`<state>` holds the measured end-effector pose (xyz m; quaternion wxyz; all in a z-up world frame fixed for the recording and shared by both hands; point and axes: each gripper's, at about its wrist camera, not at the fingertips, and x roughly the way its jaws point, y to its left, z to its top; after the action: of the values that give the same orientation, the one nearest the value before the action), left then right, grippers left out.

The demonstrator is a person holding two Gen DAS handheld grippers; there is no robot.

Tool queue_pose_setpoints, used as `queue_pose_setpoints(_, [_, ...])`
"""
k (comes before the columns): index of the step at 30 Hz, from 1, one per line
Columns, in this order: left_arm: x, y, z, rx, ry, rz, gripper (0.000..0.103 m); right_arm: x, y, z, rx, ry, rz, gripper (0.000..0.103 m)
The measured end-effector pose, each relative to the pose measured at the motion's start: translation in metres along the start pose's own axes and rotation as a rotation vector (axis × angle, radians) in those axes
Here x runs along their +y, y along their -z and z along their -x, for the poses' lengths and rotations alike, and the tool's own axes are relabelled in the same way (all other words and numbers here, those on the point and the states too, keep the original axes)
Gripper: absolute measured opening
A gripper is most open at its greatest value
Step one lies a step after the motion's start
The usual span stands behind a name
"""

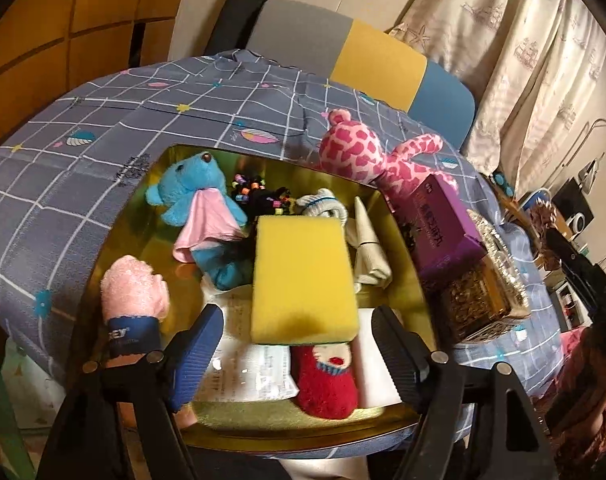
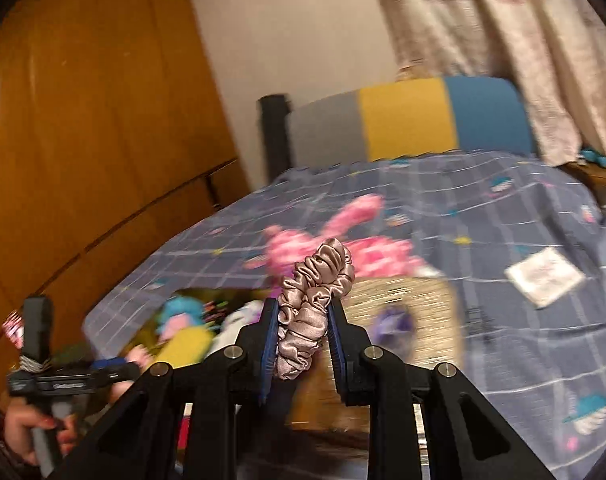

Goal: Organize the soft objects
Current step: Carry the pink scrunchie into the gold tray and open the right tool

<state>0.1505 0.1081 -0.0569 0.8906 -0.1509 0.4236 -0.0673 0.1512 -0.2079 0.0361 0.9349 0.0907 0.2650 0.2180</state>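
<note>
The right gripper [image 2: 303, 344] is clamped on a beige satin scrunchie [image 2: 313, 300], whose long axis runs upward and slightly right between the blue pads [image 2: 272, 332], its top loop projecting past the fingertips at frame centre. The gold tin [image 2: 415, 300] lies below and beyond this gripper, blurred, extending toward lower left; judged from this, the coming move is a descent forward and left into the tin. The left gripper [image 1: 299, 344] stands wide apart and holds nothing; its jaws flank the near end of a yellow sponge [image 1: 303, 280], which lies in the tin [image 1: 183, 152] with its long axis pointing away from the camera. The left gripper is nearer the tin contents; the right carries the only item outside it. Readable writing: a blue band on the pink towel roll [image 1: 133, 300], lower left, shows partial letters "EY". The purple box [image 1: 443, 228] at right carries Chinese print, not legible.
</note>
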Motion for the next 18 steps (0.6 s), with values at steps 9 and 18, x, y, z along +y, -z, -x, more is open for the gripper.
queue_pose_setpoints(9, [0.015,0.004,0.006,0.0,-0.074,0.015,0.077,0.074,0.025,-0.054,0.147,-0.107,0.094,0.026])
queue_pose_setpoints(18, [0.024,0.006,0.01,-0.003,-0.083,0.034,0.077,0.092,0.042,-0.102,0.254,-0.073,0.087,0.029])
